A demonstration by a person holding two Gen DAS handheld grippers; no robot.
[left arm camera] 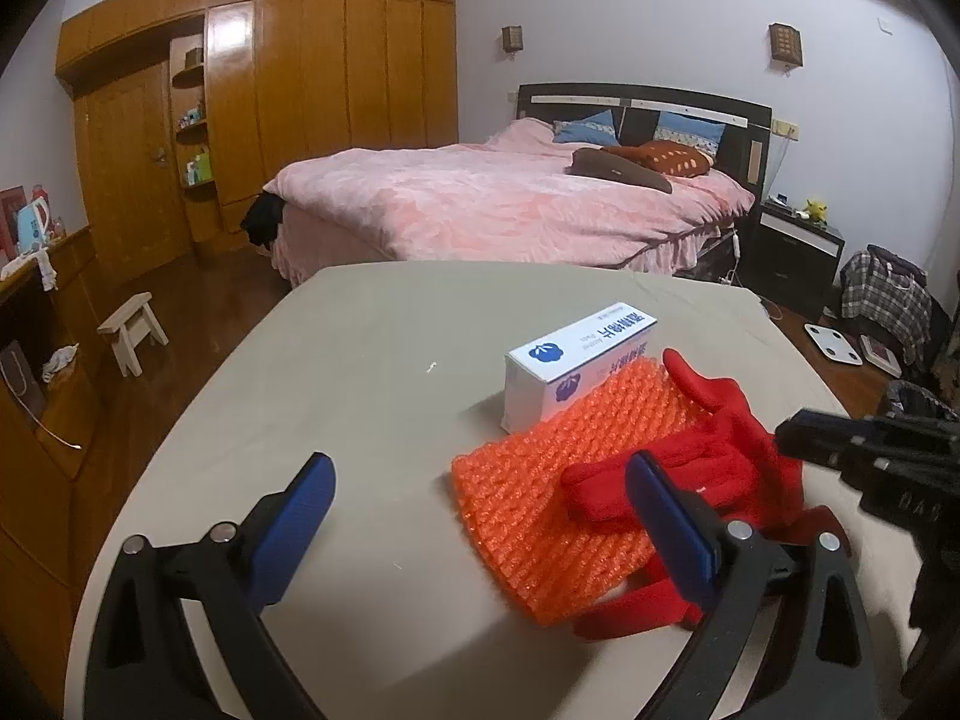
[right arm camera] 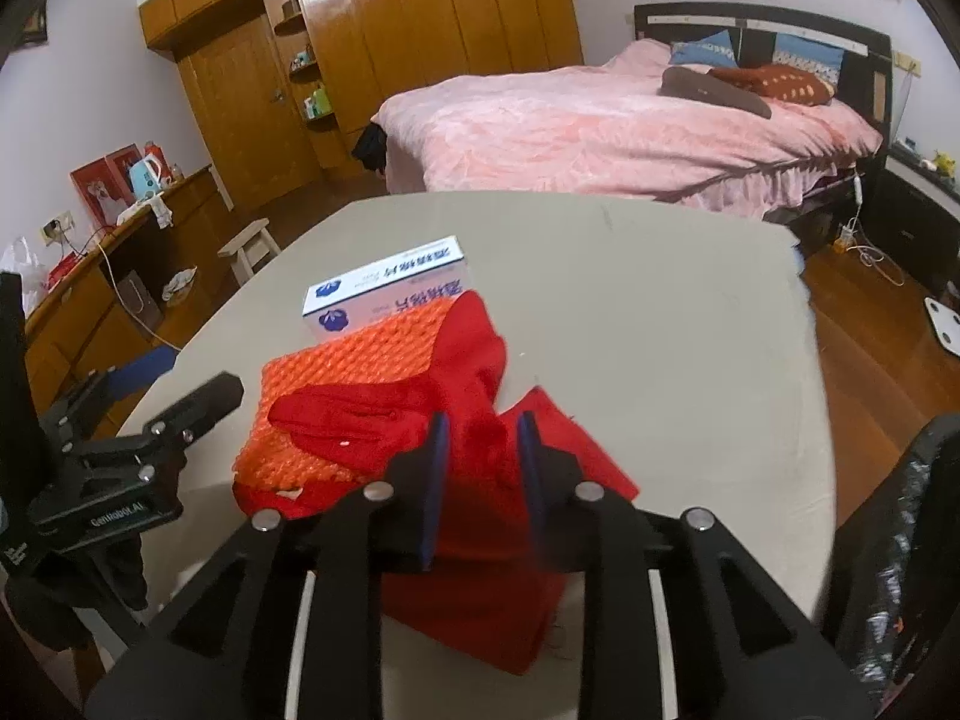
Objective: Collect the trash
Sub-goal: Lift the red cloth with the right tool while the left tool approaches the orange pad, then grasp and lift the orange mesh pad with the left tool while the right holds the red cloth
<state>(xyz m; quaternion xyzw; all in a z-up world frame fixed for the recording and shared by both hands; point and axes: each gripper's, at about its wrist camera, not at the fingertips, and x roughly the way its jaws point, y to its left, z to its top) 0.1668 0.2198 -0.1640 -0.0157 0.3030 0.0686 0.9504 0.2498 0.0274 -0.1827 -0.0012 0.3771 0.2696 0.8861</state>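
Observation:
On the beige table point(left arm camera: 360, 360) a sheet of orange bubble wrap point(left arm camera: 528, 480) leans against a white and blue box point(left arm camera: 576, 360). A red knit glove point(left arm camera: 714, 444) lies across the wrap. My left gripper point(left arm camera: 480, 474) is open wide, low over the table's near edge, with the wrap's left corner between its blue pads point(left arm camera: 306, 492) and nothing gripped. In the right wrist view my right gripper point(right arm camera: 480, 450) has its jaws narrow, with a bunched fold of the red glove point(right arm camera: 474, 360) filling the gap between them. More flat red fabric point(right arm camera: 576, 468) lies under it.
A pink bed point(left arm camera: 510, 204) stands beyond the table and a wooden wardrobe point(left arm camera: 330, 90) lines the far wall. A small stool point(left arm camera: 132, 330) and a white scale point(left arm camera: 834, 342) are on the floor. A dark shiny bag point(right arm camera: 900, 540) hangs at the table's right edge.

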